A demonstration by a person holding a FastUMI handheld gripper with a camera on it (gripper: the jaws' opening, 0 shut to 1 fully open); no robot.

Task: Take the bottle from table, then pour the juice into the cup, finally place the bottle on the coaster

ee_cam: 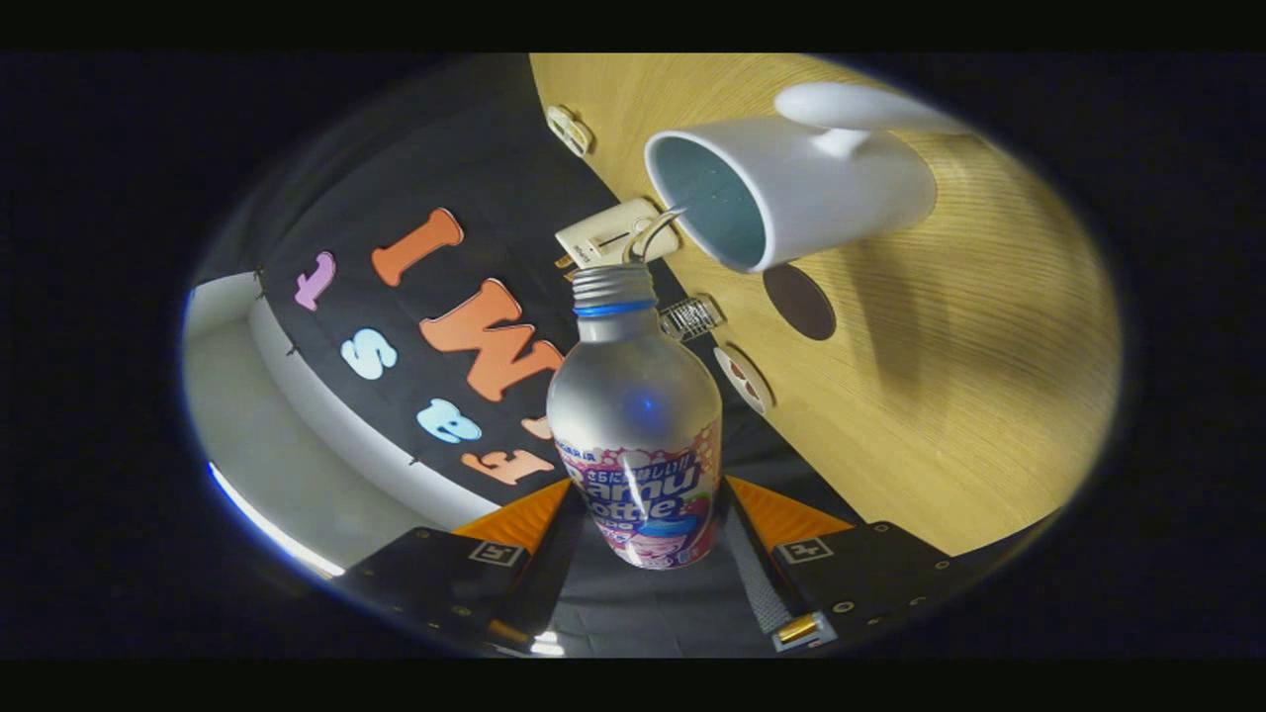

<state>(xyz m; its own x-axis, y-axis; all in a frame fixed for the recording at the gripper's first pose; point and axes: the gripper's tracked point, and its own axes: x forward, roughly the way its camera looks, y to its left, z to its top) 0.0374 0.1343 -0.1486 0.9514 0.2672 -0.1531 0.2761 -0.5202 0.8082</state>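
Note:
My gripper (648, 514) is shut on a silver bottle (633, 396) with a pink and blue label, both fingers pressing on its lower body. The view is rolled hard, so the bottle is tilted with its open threaded neck (613, 287) toward the white cup (791, 188). A thin clear stream (658, 225) arcs from the bottle's mouth into the cup's pale blue inside. The cup stands on the wooden table (969, 376), handle on its far side. A dark round coaster (799, 302) lies on the table right beside the cup.
Small fittings sit along the table's edge: a beige plate (613, 235), a metal clip (690, 316) and a white round piece (744, 379). Another small white piece (570, 129) lies farther along. Beyond the edge hangs the booth's black cloth wall (396, 326).

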